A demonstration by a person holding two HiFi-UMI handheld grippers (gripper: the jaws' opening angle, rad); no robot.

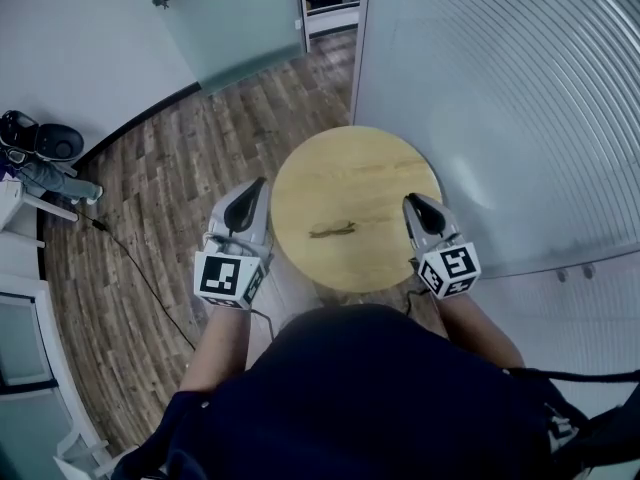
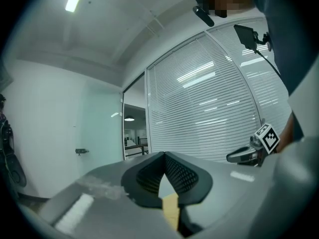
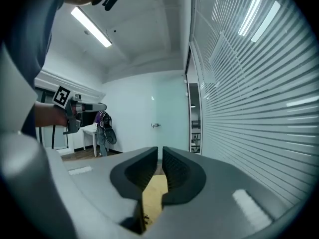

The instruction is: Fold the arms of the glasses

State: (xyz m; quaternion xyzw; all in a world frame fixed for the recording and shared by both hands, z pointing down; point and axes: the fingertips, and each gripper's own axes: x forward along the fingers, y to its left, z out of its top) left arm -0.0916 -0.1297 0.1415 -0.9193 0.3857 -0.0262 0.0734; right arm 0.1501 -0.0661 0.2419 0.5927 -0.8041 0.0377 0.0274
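A pair of thin dark glasses (image 1: 332,231) lies on the round wooden table (image 1: 380,168), a little toward its near edge. Neither gripper touches it. My left gripper (image 1: 263,182) hovers at the table's left rim, its jaws closed to a point with nothing in them. Over the right rim my right gripper (image 1: 409,199) is held, jaws together but for a thin slit, also empty. In the left gripper view the left gripper (image 2: 163,154) points up and across the room, with a sliver of table (image 2: 170,210) below. The right gripper view shows the right gripper (image 3: 160,149) above the tabletop (image 3: 153,193).
A glass wall with blinds (image 1: 500,88) stands right behind the table. Wood floor (image 1: 180,168) lies to the left with a black cable (image 1: 140,268) across it. A backpack (image 1: 40,140) sits at the far left, and a frosted door (image 1: 220,18) is at the back.
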